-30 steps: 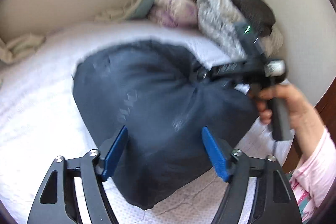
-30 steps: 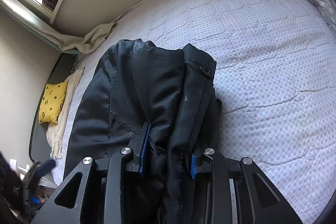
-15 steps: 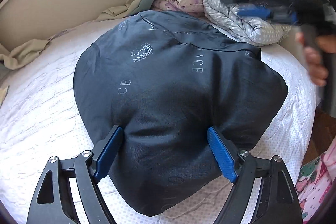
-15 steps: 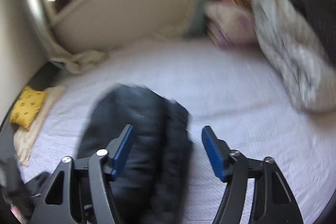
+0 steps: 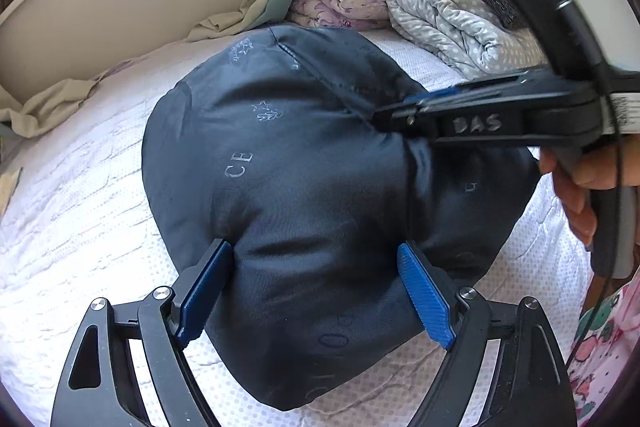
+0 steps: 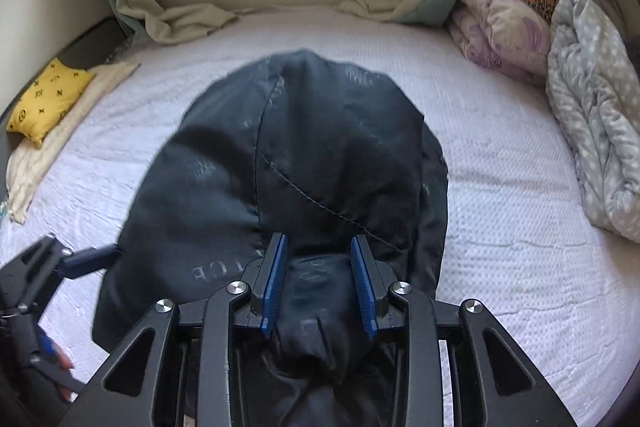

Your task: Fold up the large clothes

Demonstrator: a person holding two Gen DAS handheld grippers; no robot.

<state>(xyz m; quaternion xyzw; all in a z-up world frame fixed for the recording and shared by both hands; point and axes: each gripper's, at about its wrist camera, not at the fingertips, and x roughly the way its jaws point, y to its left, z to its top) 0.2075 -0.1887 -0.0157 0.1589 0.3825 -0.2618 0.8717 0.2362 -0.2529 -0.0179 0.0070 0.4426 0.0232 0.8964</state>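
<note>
Pale letters "CE" are printed on the dark jacket (image 5: 304, 163). "BAS" is handwritten on the right gripper (image 5: 394, 115), on its black arm. Other prints on the jacket are unreadable.

I am looking at a dark navy padded jacket of smooth, faintly sheeny woven cloth (image 5: 304, 187), its pale printed letters sitting flat. My left gripper (image 5: 316, 291) is showing matt black plastic arms, bright metal rivets and ribbed blue plastic pads; my right gripper (image 6: 320, 287) is showing the same. The white quilted bedcover (image 6: 500, 267) is looking soft, matt and dimpled.
</note>
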